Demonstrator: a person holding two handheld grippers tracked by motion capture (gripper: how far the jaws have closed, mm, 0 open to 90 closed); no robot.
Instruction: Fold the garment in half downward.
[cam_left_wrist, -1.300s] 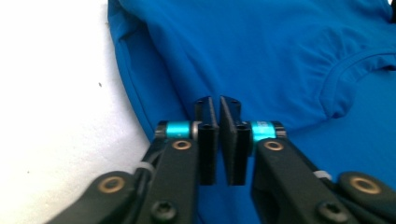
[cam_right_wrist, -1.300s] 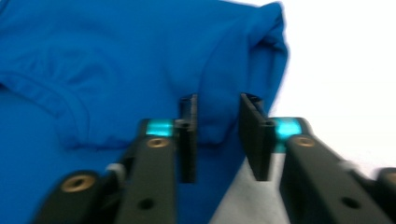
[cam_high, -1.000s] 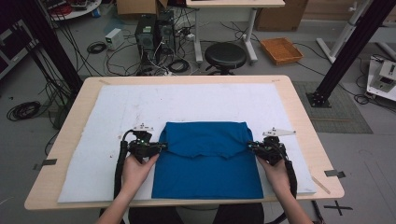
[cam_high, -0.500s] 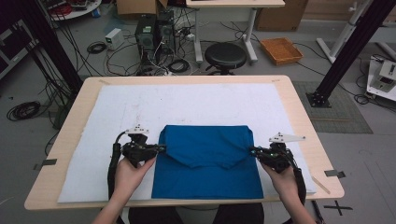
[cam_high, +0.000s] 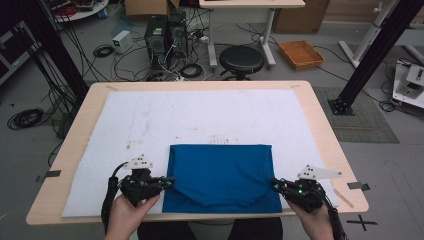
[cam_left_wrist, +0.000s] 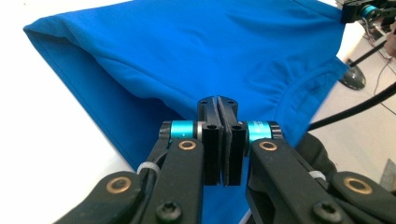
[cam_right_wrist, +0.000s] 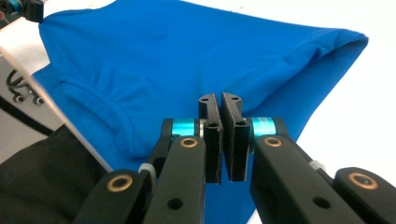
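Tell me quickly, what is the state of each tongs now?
Left tongs: closed on the edge of the blue shirt.
Right tongs: closed on the shirt's opposite edge.

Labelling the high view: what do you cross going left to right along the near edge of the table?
Left gripper, shut on the left edge of the blue fabric garment → the folded blue garment on the white felt table mat → right gripper, shut on the garment's right edge.
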